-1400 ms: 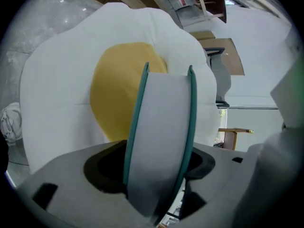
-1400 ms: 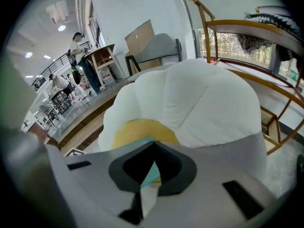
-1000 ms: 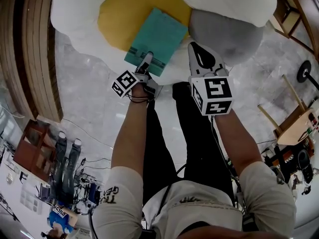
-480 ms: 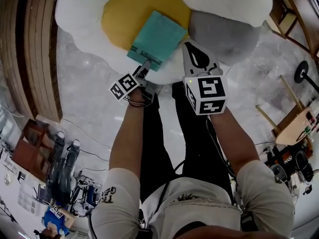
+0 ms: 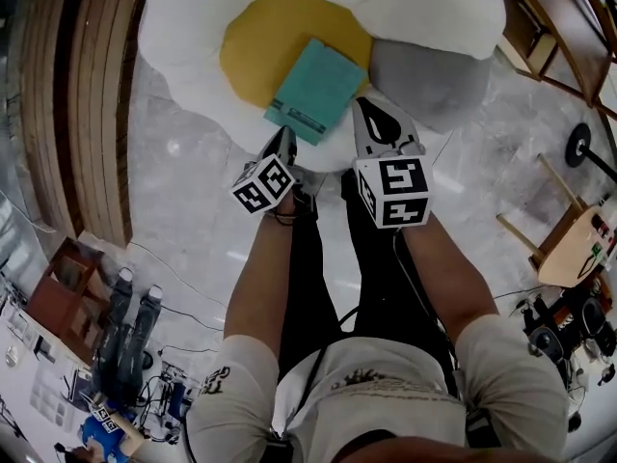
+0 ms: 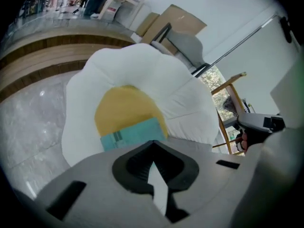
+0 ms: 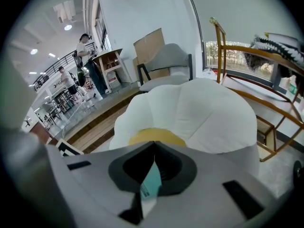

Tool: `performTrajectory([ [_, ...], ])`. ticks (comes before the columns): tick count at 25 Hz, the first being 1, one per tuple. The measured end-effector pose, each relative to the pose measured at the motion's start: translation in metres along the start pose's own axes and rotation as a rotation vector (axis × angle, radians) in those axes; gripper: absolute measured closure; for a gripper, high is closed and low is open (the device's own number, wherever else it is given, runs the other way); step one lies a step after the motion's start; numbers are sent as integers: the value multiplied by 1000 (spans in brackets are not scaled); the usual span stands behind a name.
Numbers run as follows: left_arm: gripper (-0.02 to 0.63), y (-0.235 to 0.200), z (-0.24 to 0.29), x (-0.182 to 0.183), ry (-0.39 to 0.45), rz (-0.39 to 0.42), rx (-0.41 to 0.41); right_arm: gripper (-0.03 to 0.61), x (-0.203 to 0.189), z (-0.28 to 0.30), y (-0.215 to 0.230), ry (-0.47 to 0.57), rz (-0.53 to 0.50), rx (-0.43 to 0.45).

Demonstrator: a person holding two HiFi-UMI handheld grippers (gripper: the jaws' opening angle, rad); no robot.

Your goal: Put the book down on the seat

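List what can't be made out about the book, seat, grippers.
- Print on the book: head view, too small to read.
- Its near edge: left gripper view, behind the body of the left gripper.
- Most of the book: right gripper view, only a sliver shows between the jaws of the right gripper.
- Base of the seat: head view, hidden under its own top.
- Far side of the seat: head view, cut off by the top edge.

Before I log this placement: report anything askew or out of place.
The book lies at a slant on the seat, partly on the yellow centre, its near end over the white rim. Nothing spilled or damaged shows.
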State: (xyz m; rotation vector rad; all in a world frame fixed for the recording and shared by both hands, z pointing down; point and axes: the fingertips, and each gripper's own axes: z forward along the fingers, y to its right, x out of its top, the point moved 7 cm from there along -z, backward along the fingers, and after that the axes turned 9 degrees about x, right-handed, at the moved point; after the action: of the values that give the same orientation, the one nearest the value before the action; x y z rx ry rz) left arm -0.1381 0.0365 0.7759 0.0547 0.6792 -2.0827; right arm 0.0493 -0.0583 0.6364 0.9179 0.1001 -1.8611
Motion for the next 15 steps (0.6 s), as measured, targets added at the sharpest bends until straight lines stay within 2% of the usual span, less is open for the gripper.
performTrajectory([
  [5, 594, 40, -60, 46, 103, 101, -42, 551, 37, -34, -26, 50, 18, -22],
  [10, 594, 78, -149, 90, 197, 190, -49, 551, 78, -82, -60, 122, 40, -40],
  [15, 594, 128, -237, 148, 340, 307, -67, 551, 140, -127, -102, 264, 9, -36],
])
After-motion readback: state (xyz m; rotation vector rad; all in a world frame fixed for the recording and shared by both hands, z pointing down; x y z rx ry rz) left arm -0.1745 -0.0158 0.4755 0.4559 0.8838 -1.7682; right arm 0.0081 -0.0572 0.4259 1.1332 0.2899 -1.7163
